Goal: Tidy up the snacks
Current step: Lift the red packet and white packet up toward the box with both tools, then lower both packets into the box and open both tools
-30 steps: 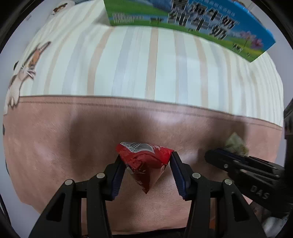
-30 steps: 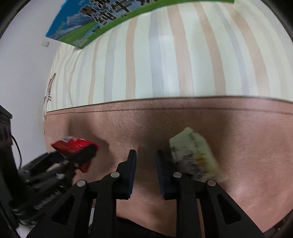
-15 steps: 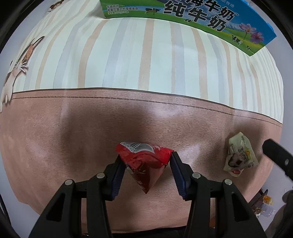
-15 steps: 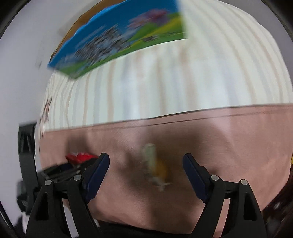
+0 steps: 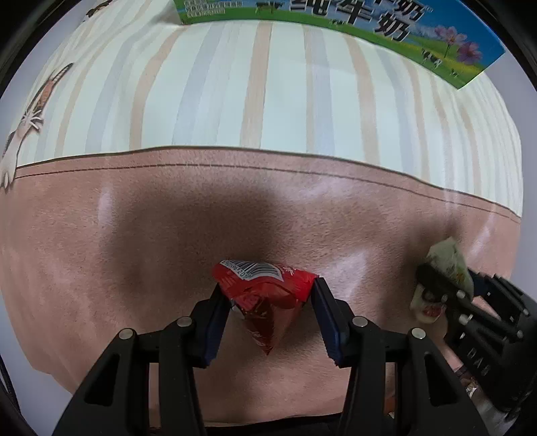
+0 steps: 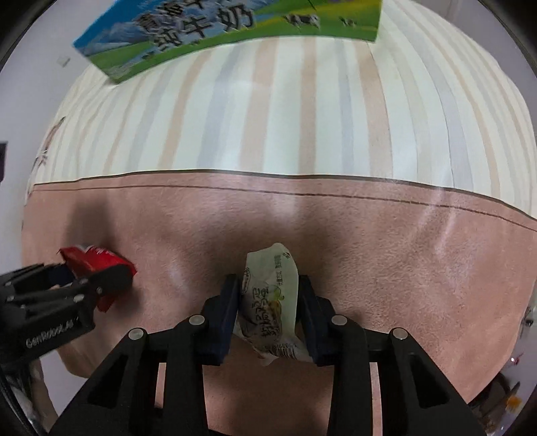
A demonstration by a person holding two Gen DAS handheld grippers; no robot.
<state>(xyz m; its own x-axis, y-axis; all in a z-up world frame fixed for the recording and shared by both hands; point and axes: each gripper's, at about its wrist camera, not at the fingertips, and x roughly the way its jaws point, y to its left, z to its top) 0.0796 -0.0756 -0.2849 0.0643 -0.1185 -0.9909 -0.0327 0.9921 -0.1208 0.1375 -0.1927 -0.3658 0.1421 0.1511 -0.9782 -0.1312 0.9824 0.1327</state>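
Cloth [image 6: 335, 234]: pink suede-like band nearest me, cream striped panel beyond it, a seam between. It carries everything I am working over.

Milk carton [image 6: 214, 30]: blue and green box at the far edge of the stripes, printed side toward both cameras. I judge it the likely collecting point, though nothing here shows an opening.

Left gripper [image 5: 266, 302]: jaws closed partway onto the red snack packet [image 5: 265, 285], pads pressing its two sides, barcode end up, pointed tail hanging between the fingers. This grip looks the same as a second ago; only the view has slid a little toward the carton.

Right gripper [image 6: 268, 305]: this is the item that has changed. Half a second ago its jaws stood wide with the pale green snack packet [image 6: 270, 302] lying loose on the pink band between them; now the pads have come in against the packet's sides. Whether the packet is lifted off the cloth or still resting on it I cannot tell, since its lower end is hidden behind the fingers.

Consequence for the task: both hands are now loaded, one packet each, side by side over the pink band. I reckon the picking stage is done and carrying comes next.
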